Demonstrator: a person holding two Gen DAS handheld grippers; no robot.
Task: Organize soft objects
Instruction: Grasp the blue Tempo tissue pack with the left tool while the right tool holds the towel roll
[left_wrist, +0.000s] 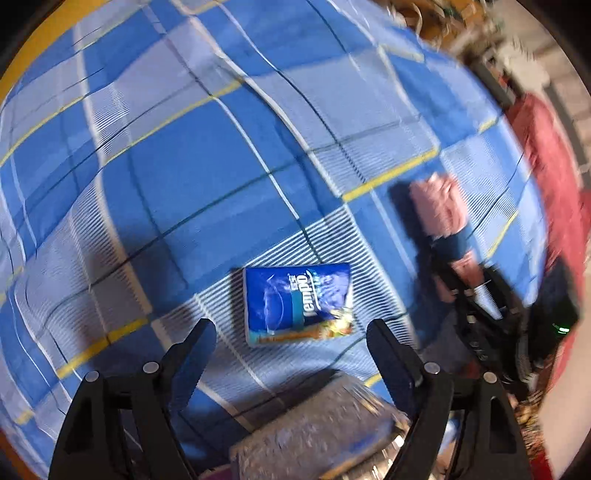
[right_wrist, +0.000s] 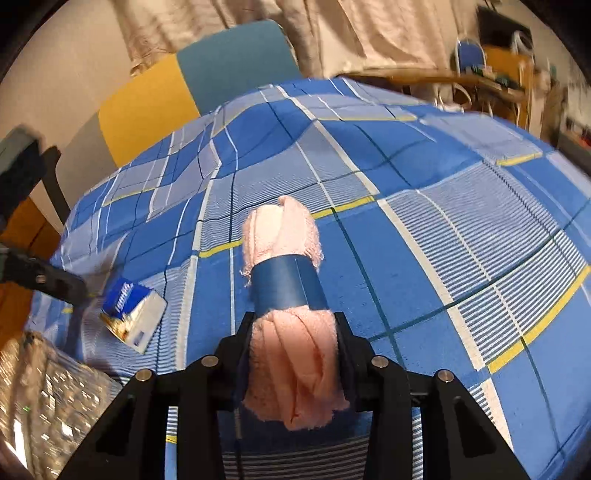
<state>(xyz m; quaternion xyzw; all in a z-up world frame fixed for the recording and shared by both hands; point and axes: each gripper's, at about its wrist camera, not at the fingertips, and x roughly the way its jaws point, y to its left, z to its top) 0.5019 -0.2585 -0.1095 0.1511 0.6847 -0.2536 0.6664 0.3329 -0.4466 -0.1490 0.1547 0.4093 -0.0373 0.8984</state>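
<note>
Checked bedspread (left_wrist: 184, 166), tissue pack (left_wrist: 297, 304), mesh basket (left_wrist: 314, 435).

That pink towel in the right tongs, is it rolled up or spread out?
Rolled up. The pink towel forms a tight bundle with a blue paper band around its middle, and the right tongs pinch its near end.

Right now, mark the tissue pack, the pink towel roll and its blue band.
blue plastic tissue pack (left_wrist: 297, 304), left wrist view, front face
rolled pink towel (right_wrist: 295, 354), right wrist view, near end
blue paper band (right_wrist: 286, 286), right wrist view, middle

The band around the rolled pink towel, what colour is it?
Dark blue band; clearest in the right wrist view.
</note>
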